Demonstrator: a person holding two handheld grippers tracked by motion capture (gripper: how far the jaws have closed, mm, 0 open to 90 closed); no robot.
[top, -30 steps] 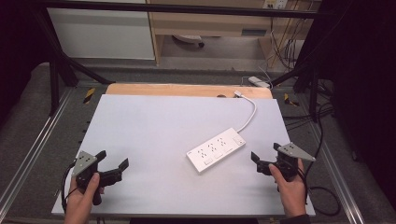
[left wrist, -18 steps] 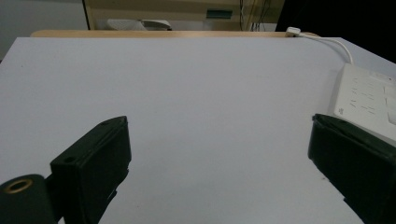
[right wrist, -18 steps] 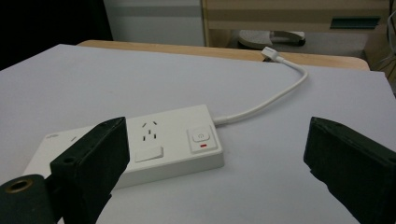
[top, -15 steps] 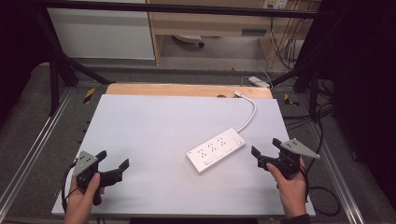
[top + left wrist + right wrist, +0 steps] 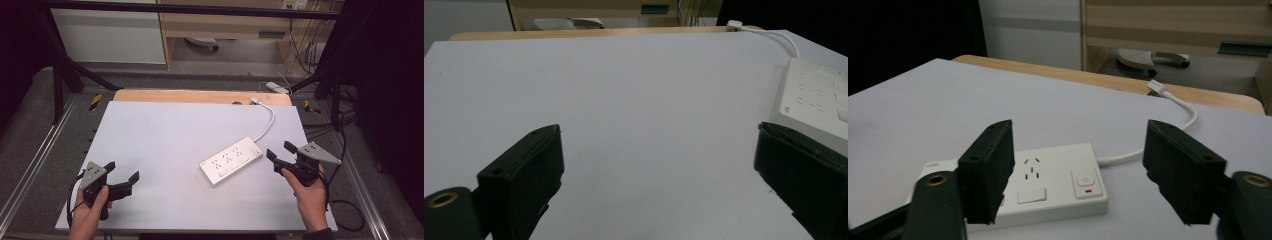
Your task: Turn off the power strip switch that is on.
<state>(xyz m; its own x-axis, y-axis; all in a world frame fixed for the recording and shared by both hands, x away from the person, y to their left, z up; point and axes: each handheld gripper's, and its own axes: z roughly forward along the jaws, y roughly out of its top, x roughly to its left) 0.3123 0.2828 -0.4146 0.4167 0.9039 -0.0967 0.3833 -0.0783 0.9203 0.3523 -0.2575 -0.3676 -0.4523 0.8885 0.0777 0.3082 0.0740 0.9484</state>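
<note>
At the table's near-left corner the left gripper [image 5: 123, 176] hovers with jaws spread wide, nothing between them. The white power strip [image 5: 232, 160] lies flat right of centre on the white table [image 5: 165, 135], well off at the left gripper's two o'clock. Just beside the strip's right end, the right gripper [image 5: 280, 151] points at it from its four o'clock; its jaws have just been closing, yet they're apart and empty.

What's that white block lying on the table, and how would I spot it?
Find the pale grey table. Right of its middle lies a white power strip, set slantwise, just ahead of the right tongs. Its sockets, switches and white cord trailing to the far edge set it apart.
</note>
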